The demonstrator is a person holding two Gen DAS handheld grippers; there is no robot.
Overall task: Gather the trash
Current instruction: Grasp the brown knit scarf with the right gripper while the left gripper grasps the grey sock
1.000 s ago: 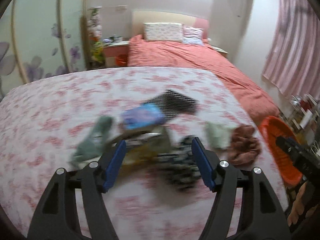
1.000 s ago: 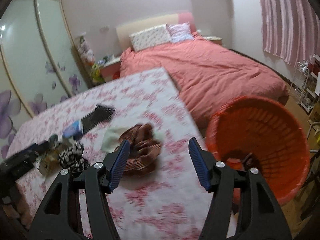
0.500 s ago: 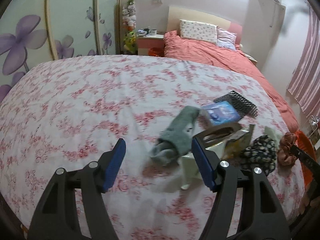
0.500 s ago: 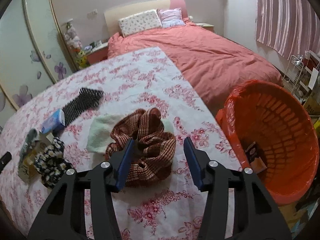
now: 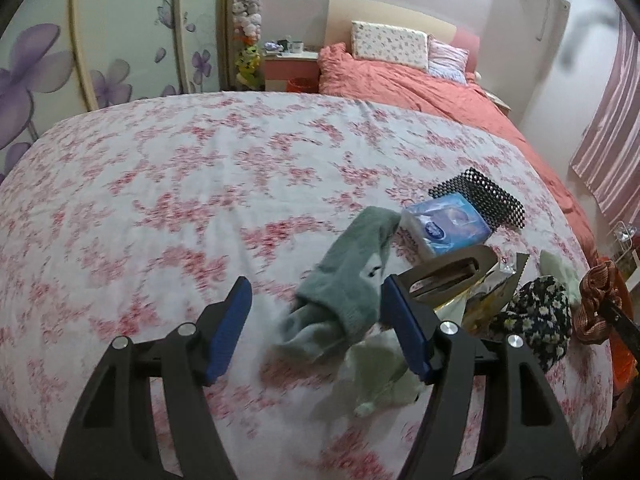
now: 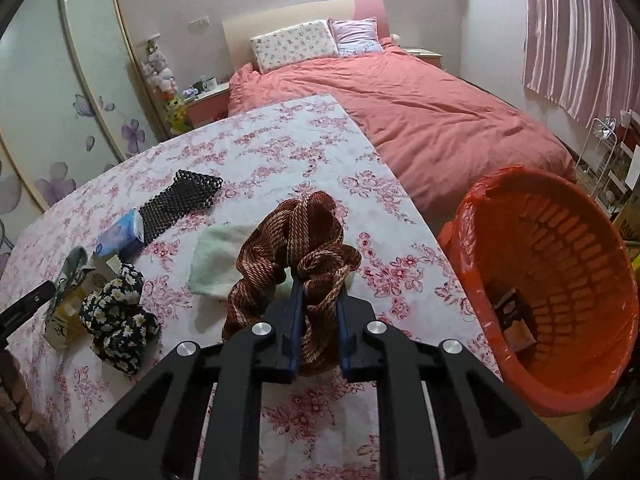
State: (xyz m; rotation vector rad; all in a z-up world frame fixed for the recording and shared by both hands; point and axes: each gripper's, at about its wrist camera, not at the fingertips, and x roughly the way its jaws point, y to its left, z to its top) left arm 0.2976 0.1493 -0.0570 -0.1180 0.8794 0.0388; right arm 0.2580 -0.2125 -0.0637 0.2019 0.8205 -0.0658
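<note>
My right gripper (image 6: 318,316) is shut on a brown striped cloth (image 6: 296,236) and holds it above the floral table (image 6: 280,148). The orange basket (image 6: 560,280) with an orange liner stands to its right, below the table edge, with some trash inside. My left gripper (image 5: 314,326) is open over a grey-green sock (image 5: 348,272); the sock lies between the fingers. A foil wrapper (image 5: 452,272), a blue tissue pack (image 5: 444,228) and a black floral cloth (image 5: 536,320) lie to the right of it. The brown cloth also shows at the right edge of the left wrist view (image 5: 596,300).
A black mesh pouch (image 6: 180,200) and a pale green cloth (image 6: 216,256) lie on the table. A bed with a salmon cover (image 6: 420,120) stands behind the table and basket. Wardrobe doors (image 5: 100,40) stand at the left, striped curtains (image 6: 580,32) at the right.
My right gripper has closed on the brown cloth and lifted it. My left gripper has swung left across the table and now stands over the sock.
</note>
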